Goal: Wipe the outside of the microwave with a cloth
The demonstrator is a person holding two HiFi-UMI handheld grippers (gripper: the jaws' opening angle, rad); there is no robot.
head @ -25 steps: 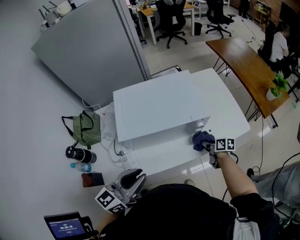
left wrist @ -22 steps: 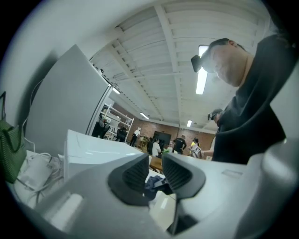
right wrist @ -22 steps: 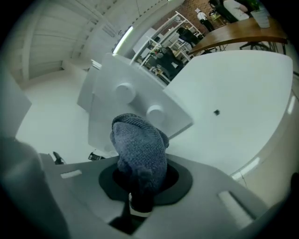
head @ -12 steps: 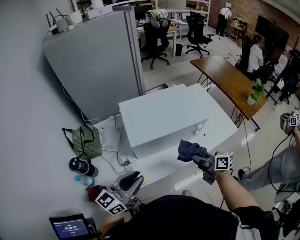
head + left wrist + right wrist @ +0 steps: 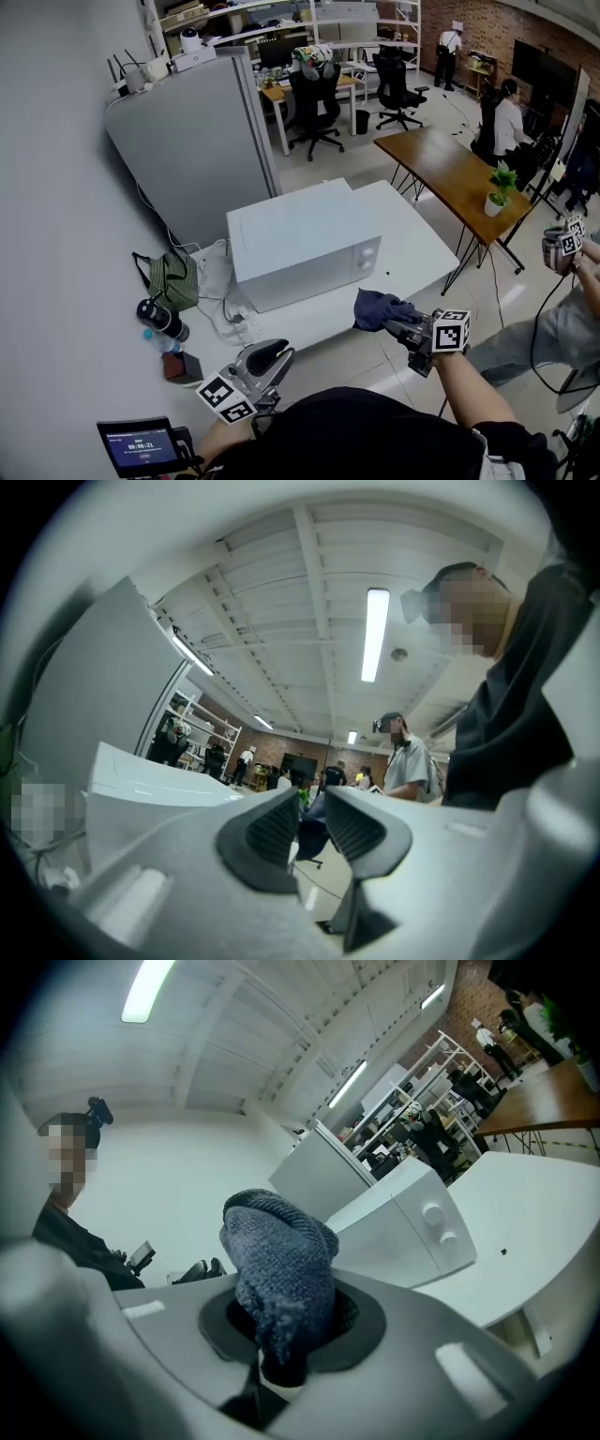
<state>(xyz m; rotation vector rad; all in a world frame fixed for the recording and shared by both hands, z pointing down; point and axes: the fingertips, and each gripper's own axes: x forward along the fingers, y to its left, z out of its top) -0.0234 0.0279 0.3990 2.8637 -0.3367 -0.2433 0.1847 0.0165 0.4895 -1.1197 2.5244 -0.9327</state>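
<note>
**Cloth in the right tongs, clear of the microwave**

In the head view the white microwave (image 5: 300, 244) sits on the white table (image 5: 427, 248), its door and two knobs facing the person. The right gripper (image 5: 392, 319) hangs off the microwave's 4 o'clock corner, near it but not touching. Its jaws are closed tight on a dark blue cloth (image 5: 377, 306), which bunches up out of them. The right gripper view shows the same wad standing up between the pads, with the microwave beyond it at 2 o'clock.

The left gripper (image 5: 270, 354) is low at the microwave's 7 o'clock, well apart from it. Its jaws stand a narrow gap apart with nothing between them.

A green bag (image 5: 172, 278) lies at the microwave's 9 o'clock.
</note>
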